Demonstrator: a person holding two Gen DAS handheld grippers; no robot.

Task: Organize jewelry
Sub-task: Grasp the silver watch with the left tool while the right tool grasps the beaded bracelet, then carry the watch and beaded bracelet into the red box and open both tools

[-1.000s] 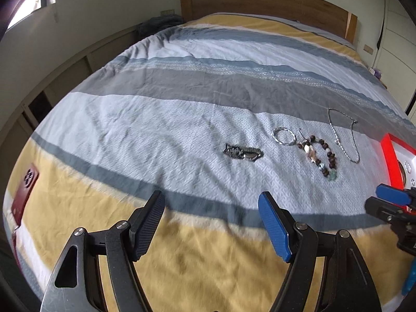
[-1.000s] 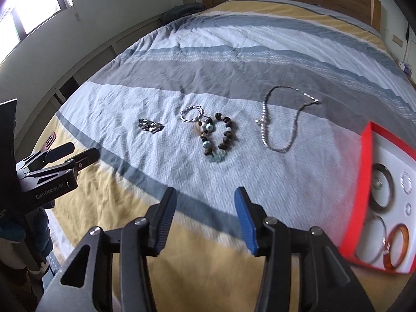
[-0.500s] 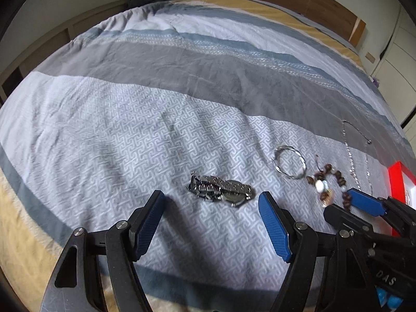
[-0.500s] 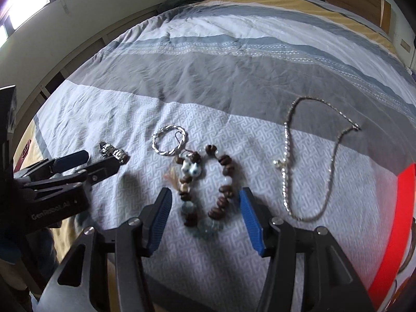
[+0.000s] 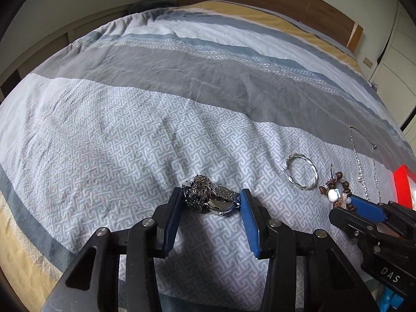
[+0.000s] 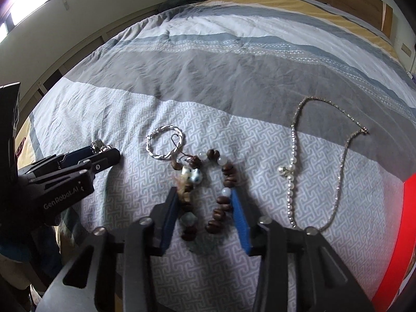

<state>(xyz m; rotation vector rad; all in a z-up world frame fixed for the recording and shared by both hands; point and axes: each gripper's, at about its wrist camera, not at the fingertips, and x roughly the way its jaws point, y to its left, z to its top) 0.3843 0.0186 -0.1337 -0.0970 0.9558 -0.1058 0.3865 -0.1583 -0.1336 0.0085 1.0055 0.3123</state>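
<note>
- left wrist view: left gripper [image 5: 211, 202] low on the bedspread [image 5: 130, 135]; jaws spread either side of the silver watch [image 5: 208, 199]; pads look to be at its ends, contact or a real pinch can't be told
- same view: right gripper [image 5: 364, 209] comes in from the right edge, its tip over the beaded bracelet [image 5: 335, 192]; from here can't tell whether its jaws are apart
- right wrist view settles that: right gripper [image 6: 205, 205] jaws spread, straddling the beaded bracelet [image 6: 208, 195] flat on the fabric; bead strands lie between the pads, near them, not squeezed
- right wrist view shows only a sliver of the watch [image 6: 97, 146] past the left gripper [image 6: 104, 153] tip
- twisted silver bangle [image 5: 301, 173] lies between watch and bracelet, apart from the watch; in right wrist view it [image 6: 164, 142] sits just beside the bracelet's top
- pearl-and-chain necklace [image 6: 319, 166] right of the bracelet, full loop seen in right wrist view only; left wrist view shows part of it [image 5: 361, 166]
- red tray [image 6: 400, 234] at far right edge; contents not visible
</note>
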